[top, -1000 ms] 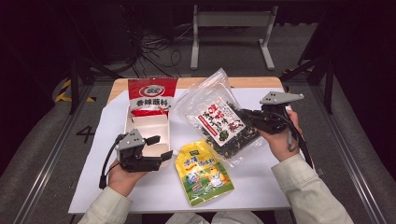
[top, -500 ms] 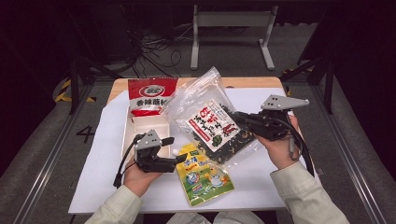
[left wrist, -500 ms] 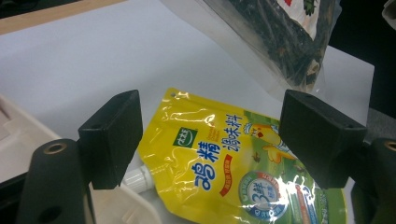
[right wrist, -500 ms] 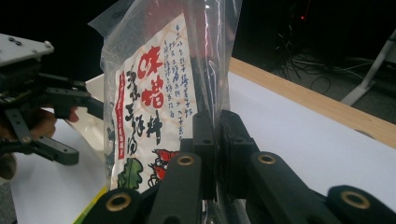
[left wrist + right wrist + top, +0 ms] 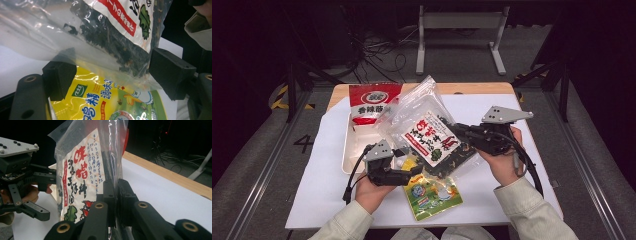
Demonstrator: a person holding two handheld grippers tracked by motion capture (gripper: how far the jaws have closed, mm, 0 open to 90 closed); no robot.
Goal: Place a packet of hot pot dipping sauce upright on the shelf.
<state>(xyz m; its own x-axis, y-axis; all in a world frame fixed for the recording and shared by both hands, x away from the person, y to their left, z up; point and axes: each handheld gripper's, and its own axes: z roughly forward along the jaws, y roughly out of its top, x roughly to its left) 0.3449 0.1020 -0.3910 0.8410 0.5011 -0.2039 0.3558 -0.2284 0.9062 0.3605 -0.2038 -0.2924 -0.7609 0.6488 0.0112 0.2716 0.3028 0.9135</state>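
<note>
**Now: left hand-held gripper arrives under the lifted seaweed bag**

Item 1. Seaweed bag (image 5: 432, 142): clear plastic, dark dried leaves inside, white label with red writing. It is held up off the tabletop (image 5: 512, 107), tilted, with its lower end hanging over the yellow packet (image 5: 432, 195). Against the picture from a second ago it sits a little further toward the middle of the tabletop.

Item 2. Right hand-held gripper (image 5: 462, 131): jaws pressed together on the bag's edge, as the right gripper view shows plainly (image 5: 115, 195). No change in its grip across the three high-view pictures.

Item 3. Left hand-held gripper (image 5: 409, 162): jaws spread wide. A second ago it was well to the left, near the tray (image 5: 347, 160); it is now just beside the bag's lower end. In the left gripper view the two pads (image 5: 60, 75) stand either side of the hanging plastic, not pressing on it.

Item 4. Yellow packet: flat on the tabletop, below the bag, untouched.

Item 5. Red-and-white packet (image 5: 372, 105): resting at the far end of the tray, apart from both hands.

Reading: the approach looks finished, so closing the left jaws on the bag is likely next, giving a two-handed hold. Risk: the jaws may catch the yellow packet along with the thin plastic.
</note>
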